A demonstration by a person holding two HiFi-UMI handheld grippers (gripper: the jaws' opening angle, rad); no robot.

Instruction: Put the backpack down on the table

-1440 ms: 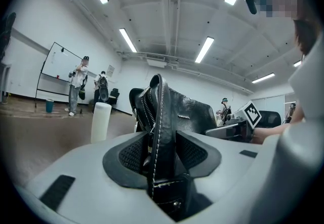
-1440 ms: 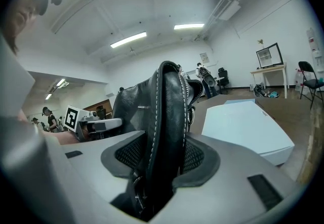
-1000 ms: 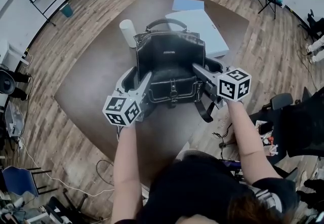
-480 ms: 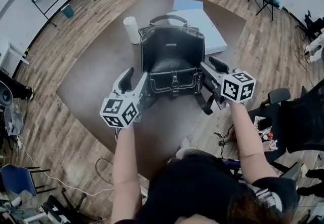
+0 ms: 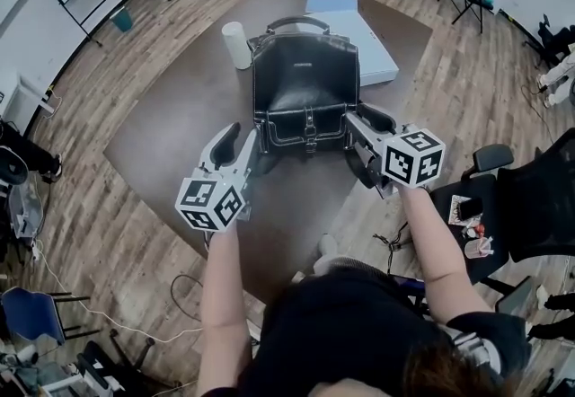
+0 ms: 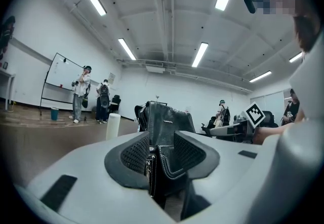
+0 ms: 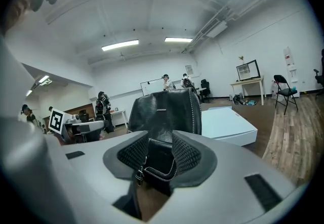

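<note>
Both forearms (image 5: 220, 287) reach forward, with the left gripper (image 5: 239, 136) and right gripper (image 5: 367, 126) held roughly level. Their fingers have just been closing but stand apart, gripping nothing. The backpack (image 5: 305, 85) stands upright on the bench (image 5: 180, 117), just beyond the fingertips.

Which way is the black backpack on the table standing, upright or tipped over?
Upright. The backpack stands on its base on the table, its handle topmost; both gripper views show it erect.
</note>
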